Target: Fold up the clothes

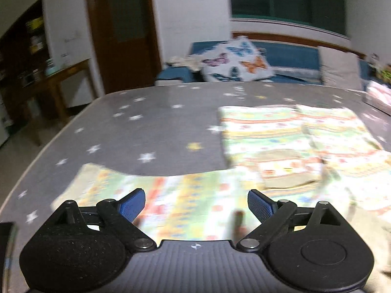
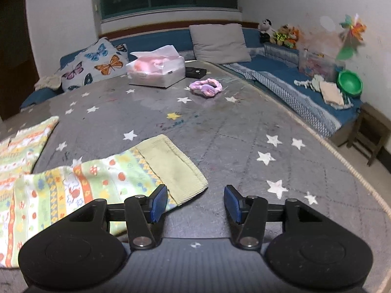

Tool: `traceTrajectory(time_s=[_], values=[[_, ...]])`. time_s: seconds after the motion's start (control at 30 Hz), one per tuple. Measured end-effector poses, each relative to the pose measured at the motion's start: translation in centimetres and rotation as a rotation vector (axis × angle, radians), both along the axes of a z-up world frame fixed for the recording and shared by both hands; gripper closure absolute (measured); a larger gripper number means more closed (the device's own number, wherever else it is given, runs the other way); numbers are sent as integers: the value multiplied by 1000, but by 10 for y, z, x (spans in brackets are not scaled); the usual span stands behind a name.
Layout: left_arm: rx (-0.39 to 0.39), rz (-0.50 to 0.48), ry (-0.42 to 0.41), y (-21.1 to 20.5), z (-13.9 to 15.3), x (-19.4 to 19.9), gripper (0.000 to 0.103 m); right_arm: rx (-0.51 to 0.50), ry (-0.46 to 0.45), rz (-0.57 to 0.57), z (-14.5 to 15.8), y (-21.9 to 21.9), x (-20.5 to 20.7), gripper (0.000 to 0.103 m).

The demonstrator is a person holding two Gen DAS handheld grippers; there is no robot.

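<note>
A small patterned garment in green, orange and white lies flat on the grey star-print table. In the left wrist view its body [image 1: 281, 131] is at the right and one sleeve [image 1: 171, 195] stretches left under my left gripper [image 1: 196, 206], which is open and empty just above it. In the right wrist view the other sleeve [image 2: 102, 180] ends in a plain green cuff [image 2: 171, 166]. My right gripper [image 2: 195, 204] is open and empty, its left pad beside the cuff's near corner.
On the table [image 2: 232, 134] at the far side are a tissue box [image 2: 156, 69], a purple scrunchie [image 2: 206, 86] and a black device [image 2: 195, 72]. A blue sofa [image 2: 293, 78] with cushions wraps the back and right. The table's edge curves at right.
</note>
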State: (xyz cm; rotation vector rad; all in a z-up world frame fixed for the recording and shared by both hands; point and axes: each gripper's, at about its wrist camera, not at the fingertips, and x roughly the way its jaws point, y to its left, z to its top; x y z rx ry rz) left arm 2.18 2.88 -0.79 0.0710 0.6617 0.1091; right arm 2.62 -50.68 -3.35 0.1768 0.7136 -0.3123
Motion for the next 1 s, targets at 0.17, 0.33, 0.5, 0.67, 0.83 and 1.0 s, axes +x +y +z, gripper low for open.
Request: traceTrajectory(time_s=[0.17,0.33,0.5,0.67,0.83,1.0], values=[[10,-101,-1,-40,-2,6,8,-1,-18,16,-2,4,5,71],[38,-171,4,-68,-6,7,8,39,-40,38,-2,5,5,92],[51,-224,9,-88,-11,8,6,49,-46,43,-1,6,5,94],[84,-248,28,-100,-20,10,6,97,-69,51,5,6,2,96],[96,-272,30,-106,-24,7,4,154,-134,121,35,17,-4,96],[73,-268,7,-99,-17,0,4,203,-222,272,79,53,-5,96]])
